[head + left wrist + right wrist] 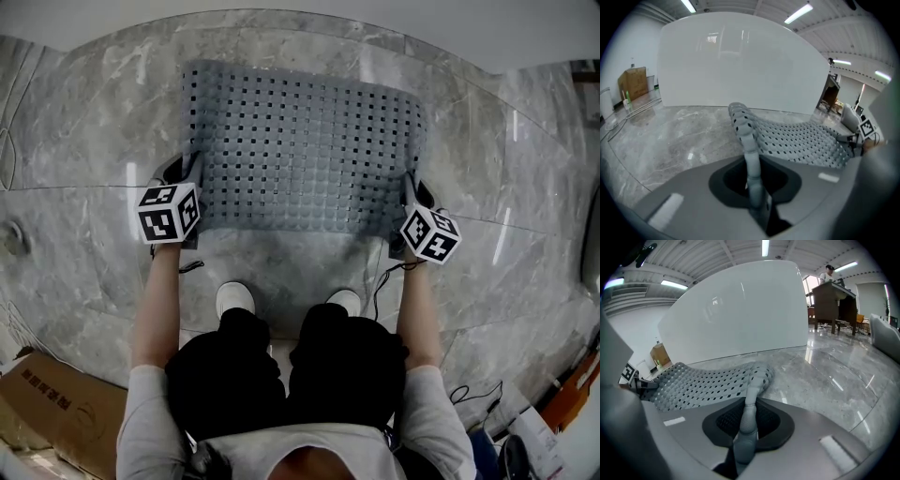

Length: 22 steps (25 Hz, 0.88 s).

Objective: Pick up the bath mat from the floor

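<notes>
Head view: bath mat, grey and perforated, lies flat on the marble floor straight ahead of the person's white shoes. Left claw sits at the mat's near-left corner and right claw at its near-right corner. A cardboard box stands well behind and left of the mat. Left gripper view: left claw is nearly together, clamped on the mat's thin edge. From the pads the mat curves away and down to the floor, and a white panel stands beyond its far edge. Right gripper view: right claw is likewise almost closed, pinching the opposite corner edge, and the mat spreads out to its left. Risks, as a judgement: each hold takes only a narrow strip of soft, flexible material, so the edge may slide out of the pads once the mat's full weight hangs from them. The underside may cling to the polished floor and resist a straight pull. Raising one claw ahead of the other would twist the mat and load a single corner.
</notes>
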### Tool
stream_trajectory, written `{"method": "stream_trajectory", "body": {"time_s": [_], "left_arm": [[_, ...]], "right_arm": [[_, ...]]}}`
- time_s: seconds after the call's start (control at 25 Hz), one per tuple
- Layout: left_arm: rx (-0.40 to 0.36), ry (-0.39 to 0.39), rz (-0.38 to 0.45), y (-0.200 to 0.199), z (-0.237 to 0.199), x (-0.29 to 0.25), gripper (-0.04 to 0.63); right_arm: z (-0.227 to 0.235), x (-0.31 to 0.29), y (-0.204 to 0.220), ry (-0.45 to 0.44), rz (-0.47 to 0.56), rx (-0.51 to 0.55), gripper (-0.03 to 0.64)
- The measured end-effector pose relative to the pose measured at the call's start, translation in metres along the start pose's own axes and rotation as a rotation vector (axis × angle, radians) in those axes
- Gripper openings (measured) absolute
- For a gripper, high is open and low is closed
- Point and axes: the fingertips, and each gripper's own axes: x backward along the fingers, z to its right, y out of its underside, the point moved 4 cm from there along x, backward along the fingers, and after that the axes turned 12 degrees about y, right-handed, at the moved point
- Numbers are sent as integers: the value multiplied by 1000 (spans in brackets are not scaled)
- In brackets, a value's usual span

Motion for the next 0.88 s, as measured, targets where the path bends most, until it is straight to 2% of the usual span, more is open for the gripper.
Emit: {"method": "stream_trajectory", "body": {"time_s": [0.4,0.88], "left_arm": [[-63,-2,28,-78,21,63,44],[-60,-8,45,-208,83,203,41]], "right_arm": [[-19,66,-74,-6,38,-15,38],[-36,209,-220,-21,56,-3,38]]}}
